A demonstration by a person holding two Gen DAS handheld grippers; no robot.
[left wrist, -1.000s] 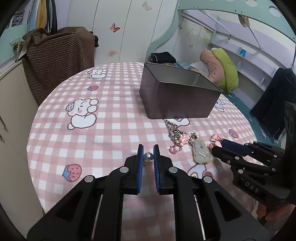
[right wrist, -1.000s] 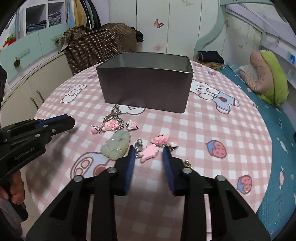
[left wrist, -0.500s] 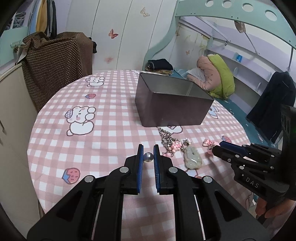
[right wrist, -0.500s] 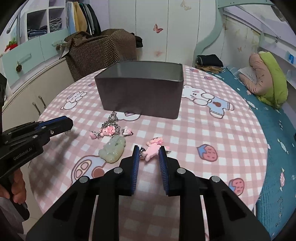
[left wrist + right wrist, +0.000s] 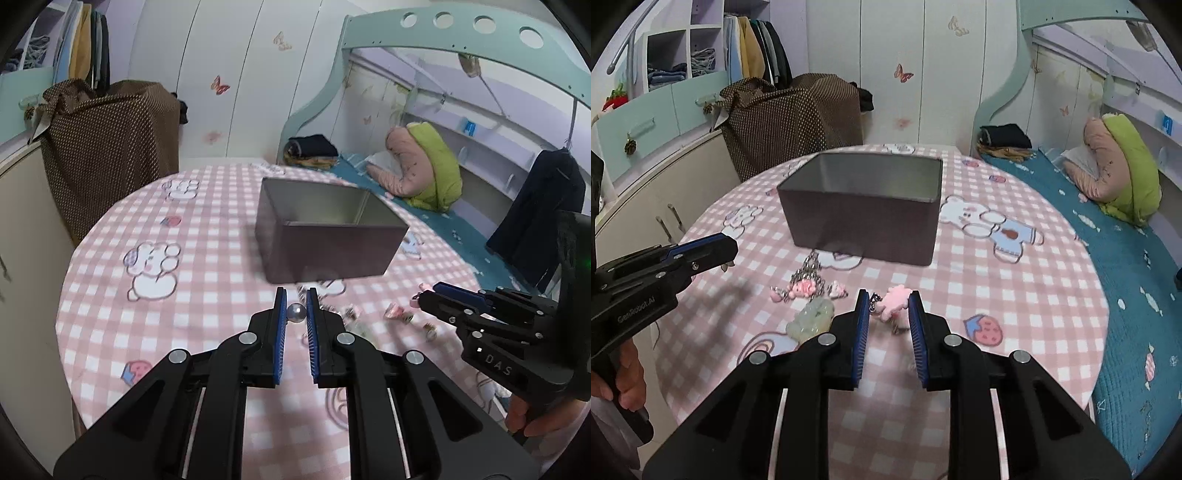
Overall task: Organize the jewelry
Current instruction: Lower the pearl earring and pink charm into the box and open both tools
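Note:
My left gripper [image 5: 296,295] is shut on a small silver bead [image 5: 296,313] and holds it above the pink checked tablecloth [image 5: 207,295]. Pinched in my shut right gripper [image 5: 889,295] is a pink charm [image 5: 895,301] with a short metal chain, lifted clear of the cloth. An open grey metal box [image 5: 864,229] stands beyond both grippers, mid-table; it shows again in the left wrist view [image 5: 332,243]. Below and left of the right gripper lie a pale green pendant [image 5: 810,319] and a pink charm on a silver chain [image 5: 805,288].
The round table's edge curves close on the left and right. A bed with a teal cover [image 5: 1126,258] lies to the right, and a brown dotted bag [image 5: 790,122] sits on a cabinet behind. Small loose charms [image 5: 399,314] lie between the grippers.
Both grippers have risen from the table, the left with the bead. The right one has narrowed onto the pink charm and lifted it off the cloth.

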